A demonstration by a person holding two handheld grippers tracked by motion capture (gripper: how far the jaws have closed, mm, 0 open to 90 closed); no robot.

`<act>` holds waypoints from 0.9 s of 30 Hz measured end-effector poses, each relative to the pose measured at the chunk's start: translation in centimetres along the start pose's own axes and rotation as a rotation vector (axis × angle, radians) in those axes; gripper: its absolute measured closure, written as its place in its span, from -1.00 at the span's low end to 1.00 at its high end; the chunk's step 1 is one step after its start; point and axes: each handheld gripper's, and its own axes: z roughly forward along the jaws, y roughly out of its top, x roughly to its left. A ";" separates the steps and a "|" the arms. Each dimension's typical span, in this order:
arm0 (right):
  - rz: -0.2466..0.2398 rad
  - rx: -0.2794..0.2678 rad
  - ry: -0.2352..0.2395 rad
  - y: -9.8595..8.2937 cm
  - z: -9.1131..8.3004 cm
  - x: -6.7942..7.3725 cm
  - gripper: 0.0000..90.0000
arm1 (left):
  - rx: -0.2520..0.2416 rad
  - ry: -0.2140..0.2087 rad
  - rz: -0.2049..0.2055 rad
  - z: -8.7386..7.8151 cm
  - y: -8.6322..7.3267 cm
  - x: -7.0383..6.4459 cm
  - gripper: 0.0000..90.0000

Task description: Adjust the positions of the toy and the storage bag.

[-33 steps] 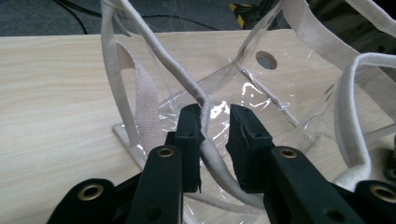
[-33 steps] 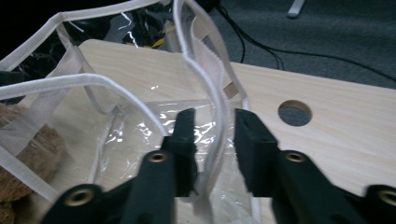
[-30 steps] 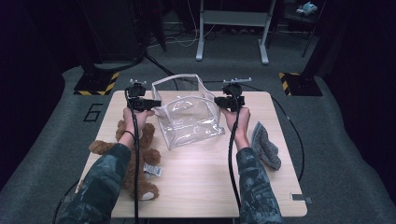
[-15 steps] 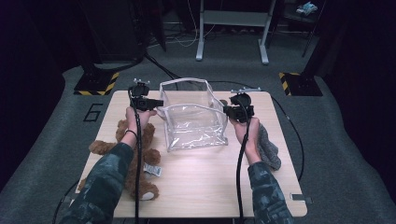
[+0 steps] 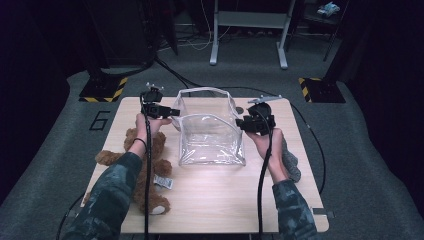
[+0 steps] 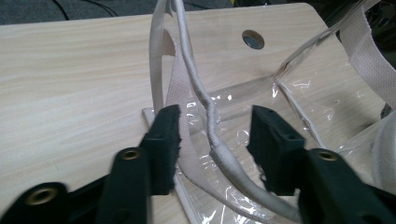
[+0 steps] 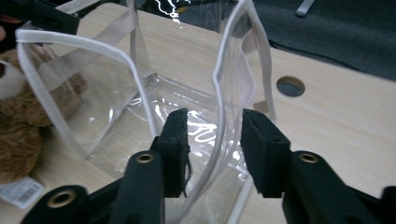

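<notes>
Desk point(image 5: 215, 200), near edge: teddy bear point(image 5: 145, 165) at left. Centre: clear bag point(image 5: 210, 135), upright. Left tool point(image 5: 172, 112) spread around its left rim; right tool point(image 5: 240, 122) spread around its right rim.

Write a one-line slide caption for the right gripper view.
Open right gripper straddles the white-piped rim of a clear plastic tote bag on a light wooden table, brown plush teddy bear beyond.
</notes>
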 end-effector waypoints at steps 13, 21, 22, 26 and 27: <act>-0.002 0.056 -0.060 2.3 4.3 -0.1 0.95 | 0.011 -0.026 0.009 -0.1 -0.2 0.1 0.75; 0.050 0.060 -0.090 1.2 2.1 -2.0 0.96 | 0.029 -0.017 0.006 -1.5 -0.5 0.6 0.83; 0.050 0.057 -0.090 1.1 2.0 -2.1 0.96 | 0.030 -0.015 0.004 -1.6 -0.5 0.5 0.82; 0.061 0.051 -0.093 0.6 1.6 -2.7 0.96 | 0.061 -0.033 -0.010 -2.2 -0.8 -0.1 0.82; 0.050 0.053 -0.087 0.5 1.5 -2.8 0.96 | 0.064 -0.050 -0.018 -2.4 -0.9 -0.3 0.82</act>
